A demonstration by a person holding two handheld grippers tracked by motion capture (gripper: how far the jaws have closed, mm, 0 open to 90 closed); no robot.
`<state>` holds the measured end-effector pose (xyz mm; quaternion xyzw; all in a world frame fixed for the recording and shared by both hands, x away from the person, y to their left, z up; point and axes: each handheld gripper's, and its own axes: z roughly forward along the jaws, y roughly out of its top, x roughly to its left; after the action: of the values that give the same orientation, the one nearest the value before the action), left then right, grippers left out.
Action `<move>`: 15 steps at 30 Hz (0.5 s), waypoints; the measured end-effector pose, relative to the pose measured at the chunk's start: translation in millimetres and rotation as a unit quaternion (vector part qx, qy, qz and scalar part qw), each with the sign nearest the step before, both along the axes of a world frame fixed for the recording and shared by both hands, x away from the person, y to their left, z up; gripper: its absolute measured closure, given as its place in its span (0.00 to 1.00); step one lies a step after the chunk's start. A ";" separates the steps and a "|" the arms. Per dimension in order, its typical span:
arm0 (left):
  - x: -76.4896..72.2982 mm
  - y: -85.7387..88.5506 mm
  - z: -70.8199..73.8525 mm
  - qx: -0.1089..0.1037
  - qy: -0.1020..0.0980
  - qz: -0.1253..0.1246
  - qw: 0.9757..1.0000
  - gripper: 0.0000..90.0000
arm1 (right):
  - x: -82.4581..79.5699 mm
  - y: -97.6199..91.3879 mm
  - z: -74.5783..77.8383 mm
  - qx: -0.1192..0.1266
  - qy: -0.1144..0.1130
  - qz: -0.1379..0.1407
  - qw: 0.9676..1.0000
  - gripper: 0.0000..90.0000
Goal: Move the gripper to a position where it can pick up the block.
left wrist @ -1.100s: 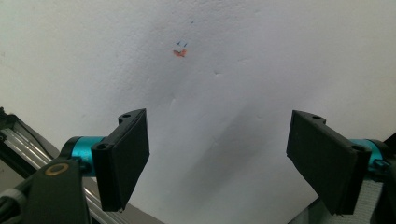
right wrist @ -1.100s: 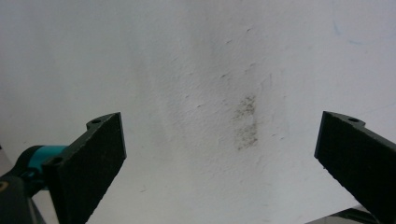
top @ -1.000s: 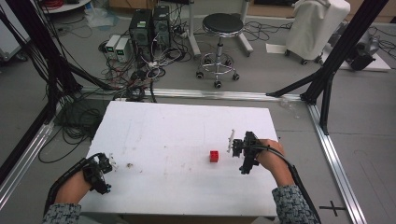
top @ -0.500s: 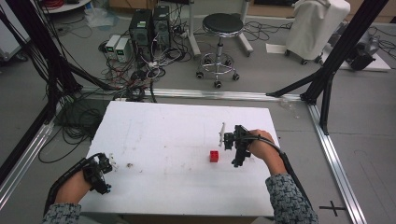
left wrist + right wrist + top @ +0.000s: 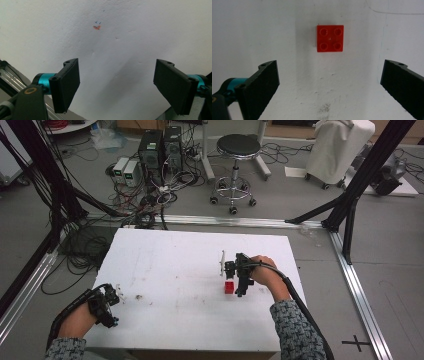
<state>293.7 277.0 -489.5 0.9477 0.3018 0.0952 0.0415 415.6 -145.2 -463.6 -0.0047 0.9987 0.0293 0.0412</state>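
Near edge, left: left hand-held gripper [image 5: 103,302], black with teal fittings, resting at the near-left corner of the white foam-board table [image 5: 165,265]. Jaws spread wide in the left gripper view, nothing between them. Position unchanged across the last second. Small orange smudge [image 5: 96,27] on the table surface ahead of it.

Near edge, right: right hand-held gripper [image 5: 241,279], black, held in the person's right hand [image 5: 264,272], patterned sleeve behind. Shifted leftward over the last second, from well to the right of the brick to just beside it. Jaws wide apart in the right gripper view, empty, straddling bare table short of the brick.

Centre-right of table: small red square plastic brick with four round studs [image 5: 330,38], lying flat on the table, studs up, free of both grippers. Seen in the high view just left of the right gripper. No long axis: top face square, sides running parallel and square to the right gripper's jaw line. Centred slightly left of the midpoint between the jaws.

Judgement: approach to a pick-up likely under way; further advance needed before closing on the brick.

Far: black swivel stool [image 5: 238,145] and computer towers [image 5: 160,147] on the floor beyond the table.
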 end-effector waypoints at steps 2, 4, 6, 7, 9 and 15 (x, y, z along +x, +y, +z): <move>-0.5 0.6 -0.1 0.000 -0.001 0.001 1.000 0.24 | 1.4 3.7 -3.5 0.003 0.003 -0.001 1.000 0.01; -0.6 1.6 0.0 0.002 0.000 0.000 1.000 0.24 | 2.3 7.2 -8.0 0.010 0.013 0.003 1.000 0.01; -1.0 2.2 0.2 0.000 -0.002 0.002 1.000 0.24 | 3.0 10.4 -13.3 0.013 0.020 0.006 1.000 0.01; -1.0 2.5 0.4 0.000 -0.001 0.002 1.000 0.24 | 3.7 11.8 -16.2 0.013 0.022 0.007 1.000 0.01; -1.0 3.2 0.6 0.000 -0.002 0.002 1.000 0.24 | 5.6 14.2 -22.0 0.010 0.024 0.010 1.000 0.01; -1.1 3.9 0.9 0.000 -0.002 0.005 1.000 0.24 | 9.6 19.0 -35.3 0.002 0.033 0.009 0.999 0.01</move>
<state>292.6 280.9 -488.6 0.9460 0.3064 0.0973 0.0417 425.3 -126.2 -498.8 -0.0129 0.9994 0.0315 0.0079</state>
